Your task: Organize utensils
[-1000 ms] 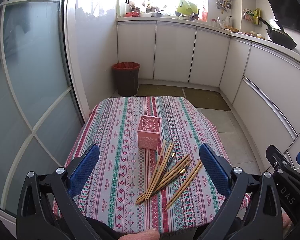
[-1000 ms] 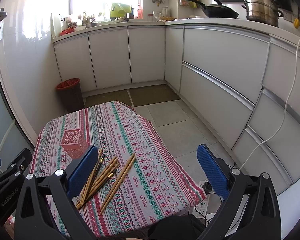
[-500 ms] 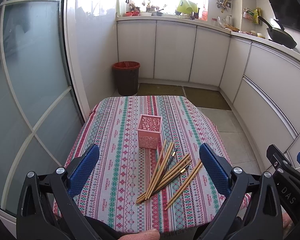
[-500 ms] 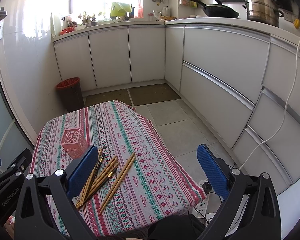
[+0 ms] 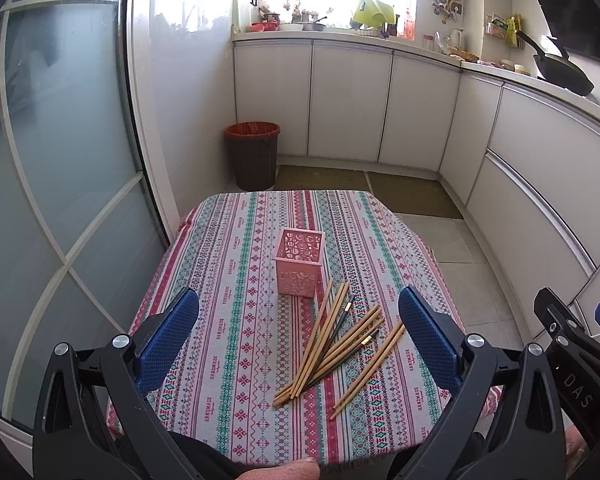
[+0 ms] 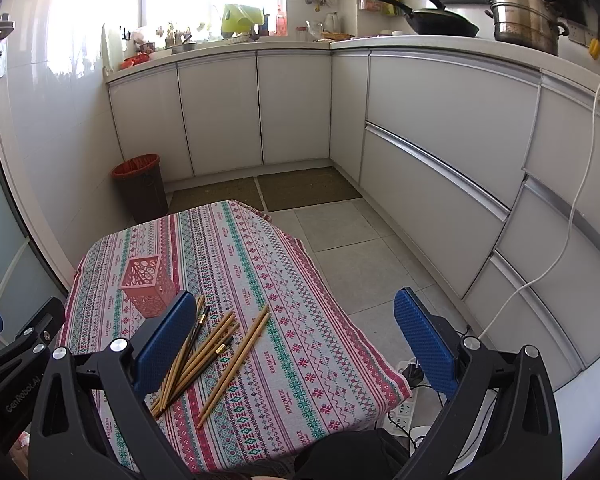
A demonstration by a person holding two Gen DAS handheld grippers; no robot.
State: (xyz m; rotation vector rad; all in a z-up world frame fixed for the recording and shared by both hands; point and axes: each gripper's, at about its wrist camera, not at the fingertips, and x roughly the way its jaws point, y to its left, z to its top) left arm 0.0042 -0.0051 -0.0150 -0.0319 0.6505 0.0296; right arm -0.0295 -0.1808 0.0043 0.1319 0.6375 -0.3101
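I see my left gripper [image 5: 298, 336] and right gripper [image 6: 294, 336] both spread wide, holding nothing; chopsticks [image 5: 336, 344] lie scattered mid-frame, just below the upright pink holder [image 5: 299, 266].

A little pink holder [image 5: 299, 266] with holes in its sides stands upright near the middle of the striped surface [image 5: 236, 320]; just in front of it a loose bunch of wooden chopsticks [image 5: 332, 344] lies flat and crossed, two off to the right.
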